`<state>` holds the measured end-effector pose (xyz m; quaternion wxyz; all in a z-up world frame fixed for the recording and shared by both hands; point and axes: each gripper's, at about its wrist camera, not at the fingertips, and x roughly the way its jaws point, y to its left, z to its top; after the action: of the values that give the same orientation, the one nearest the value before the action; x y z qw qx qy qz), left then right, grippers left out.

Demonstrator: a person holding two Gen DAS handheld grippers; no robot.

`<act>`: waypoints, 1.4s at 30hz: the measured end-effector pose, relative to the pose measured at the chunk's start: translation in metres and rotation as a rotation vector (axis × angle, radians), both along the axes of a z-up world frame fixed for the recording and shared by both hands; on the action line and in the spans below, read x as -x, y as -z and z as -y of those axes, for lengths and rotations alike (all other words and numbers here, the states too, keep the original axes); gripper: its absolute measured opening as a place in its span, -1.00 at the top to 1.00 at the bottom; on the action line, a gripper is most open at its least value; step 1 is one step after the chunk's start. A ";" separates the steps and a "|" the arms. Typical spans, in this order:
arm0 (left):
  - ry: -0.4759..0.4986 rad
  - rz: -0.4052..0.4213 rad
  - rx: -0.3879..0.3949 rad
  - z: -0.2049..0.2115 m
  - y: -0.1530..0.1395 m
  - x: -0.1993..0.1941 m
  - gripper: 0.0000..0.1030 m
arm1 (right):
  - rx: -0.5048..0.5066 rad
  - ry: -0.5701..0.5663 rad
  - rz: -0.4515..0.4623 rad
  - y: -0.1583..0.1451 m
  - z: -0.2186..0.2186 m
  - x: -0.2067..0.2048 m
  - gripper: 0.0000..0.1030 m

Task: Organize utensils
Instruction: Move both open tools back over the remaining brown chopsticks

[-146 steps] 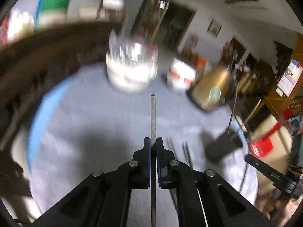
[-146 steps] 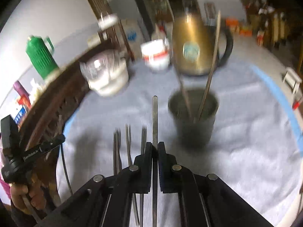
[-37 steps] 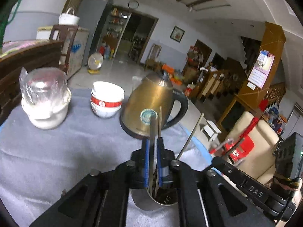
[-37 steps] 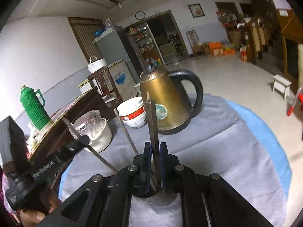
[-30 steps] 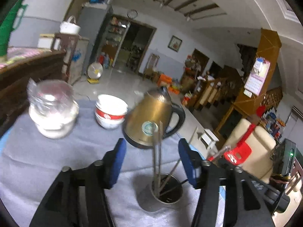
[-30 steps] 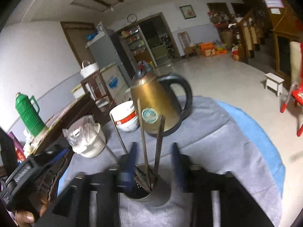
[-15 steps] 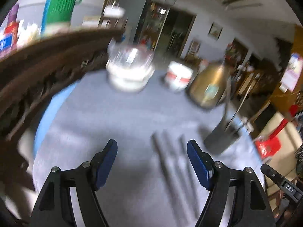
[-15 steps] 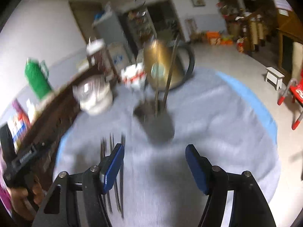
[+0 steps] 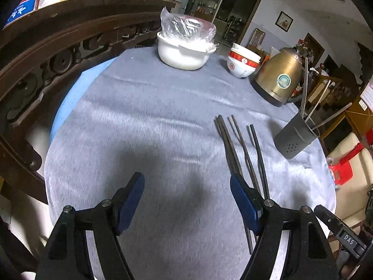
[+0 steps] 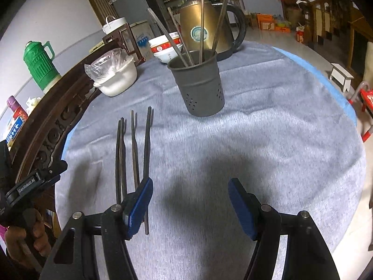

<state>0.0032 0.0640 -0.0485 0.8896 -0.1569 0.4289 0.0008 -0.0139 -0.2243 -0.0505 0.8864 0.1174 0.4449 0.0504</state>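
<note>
Grey cloth (image 9: 139, 107) covers the round table. Both claws, left gripper (image 9: 186, 200) and right gripper (image 10: 190, 206), stand wide apart and empty. Loose chopsticks (image 10: 134, 149) lie between them, probably awaiting pickup for the holder cup (image 10: 198, 88) ahead.

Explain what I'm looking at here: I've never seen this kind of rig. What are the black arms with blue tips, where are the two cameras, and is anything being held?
A person holds two handheld grippers, each carrying a fisheye camera that looks along its fingers. One picture shows the left gripper, the other the right gripper; the blue tips are their pads. Both stand open and hold nothing. On the grey cloth lie several loose chopsticks, beside a dark perforated holder that already has chopsticks standing in it. Behind are a brass kettle, stacked bowls and a plastic-covered white pot.
</note>
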 end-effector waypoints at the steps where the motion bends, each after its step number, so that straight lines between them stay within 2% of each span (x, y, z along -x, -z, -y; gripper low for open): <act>1: 0.001 -0.005 -0.004 0.000 0.001 0.000 -0.48 | 0.000 -0.001 -0.002 0.001 0.000 0.000 -0.38; 9: -0.007 -0.052 -0.019 -0.003 0.016 0.008 -0.49 | 0.004 -0.010 -0.029 0.010 -0.003 0.003 -0.38; 29: -0.030 -0.229 -0.146 0.003 0.049 0.008 -0.49 | 0.040 -0.021 -0.130 0.043 -0.009 -0.001 -0.38; 42: -0.013 -0.243 -0.188 0.008 0.052 0.012 -0.49 | 0.062 -0.032 -0.148 0.041 -0.011 -0.004 -0.38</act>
<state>-0.0086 0.0555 -0.1000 0.8420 -0.0743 0.5303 0.0658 -0.0103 -0.2130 -0.0915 0.8534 0.0863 0.5123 0.0420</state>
